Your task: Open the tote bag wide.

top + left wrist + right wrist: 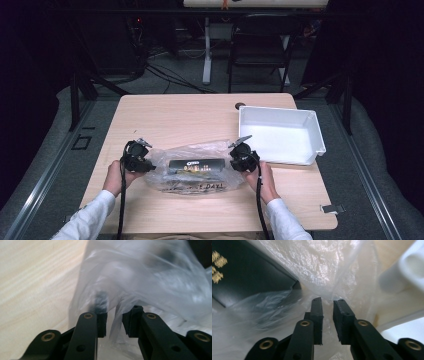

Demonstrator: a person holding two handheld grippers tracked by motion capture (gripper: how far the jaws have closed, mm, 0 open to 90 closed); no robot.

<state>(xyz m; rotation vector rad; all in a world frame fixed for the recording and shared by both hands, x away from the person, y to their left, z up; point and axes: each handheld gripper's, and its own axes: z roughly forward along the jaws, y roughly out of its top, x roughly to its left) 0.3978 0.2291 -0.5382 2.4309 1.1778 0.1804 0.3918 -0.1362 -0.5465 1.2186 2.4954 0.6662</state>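
A crumpled clear plastic bag [200, 149] lies on the wooden table [175, 115] near its front edge, with a black box with gold print [196, 164] inside. My left gripper [151, 167] is at the bag's left end. Its jaws stand a little apart, with a fold of the film [113, 322] hanging in the gap [115, 315]. My right gripper [231, 163] is at the bag's right end. Its jaws are likewise narrowly apart around the film [328, 302]. The box's corner [249, 277] shows through the bag to their left.
A white plastic tray [280, 111] stands at the table's right, close behind my right gripper, and its rim [409, 267] is near the jaws. A small dark disc [240, 106] lies at the far edge. A chair and desk legs stand beyond the table.
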